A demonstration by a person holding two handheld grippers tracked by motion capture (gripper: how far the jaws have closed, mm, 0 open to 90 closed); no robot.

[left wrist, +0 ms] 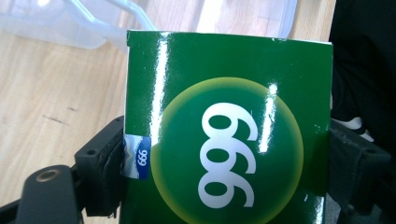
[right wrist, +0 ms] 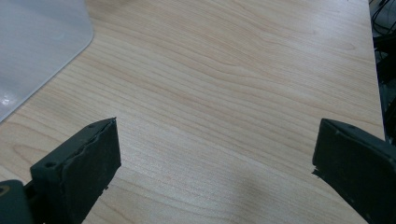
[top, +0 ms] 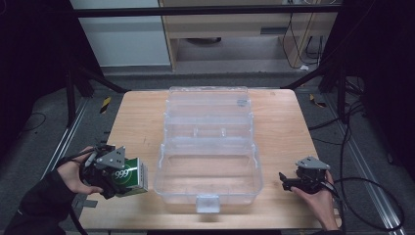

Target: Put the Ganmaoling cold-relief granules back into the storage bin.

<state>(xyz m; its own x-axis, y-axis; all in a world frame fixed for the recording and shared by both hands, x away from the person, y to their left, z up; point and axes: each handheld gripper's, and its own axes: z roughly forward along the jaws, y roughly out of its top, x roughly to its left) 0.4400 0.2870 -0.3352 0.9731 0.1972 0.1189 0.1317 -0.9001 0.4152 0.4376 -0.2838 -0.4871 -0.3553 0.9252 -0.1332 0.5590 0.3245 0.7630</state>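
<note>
Green box (top: 130,176) marked 999 sits clamped between the jaws of my left gripper (top: 113,172), at the table's (top: 284,127) near left edge, just beside the clear plastic case (top: 208,147). That case lies open in the middle of the table, lid folded back. My right gripper (top: 288,182) rests near the right edge with its jaws spread wide over bare wood, grasping nothing.

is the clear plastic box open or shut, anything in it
Open and empty. The clear plastic box has its lid folded back flat on the table, and bare wood shows through the base.
</note>
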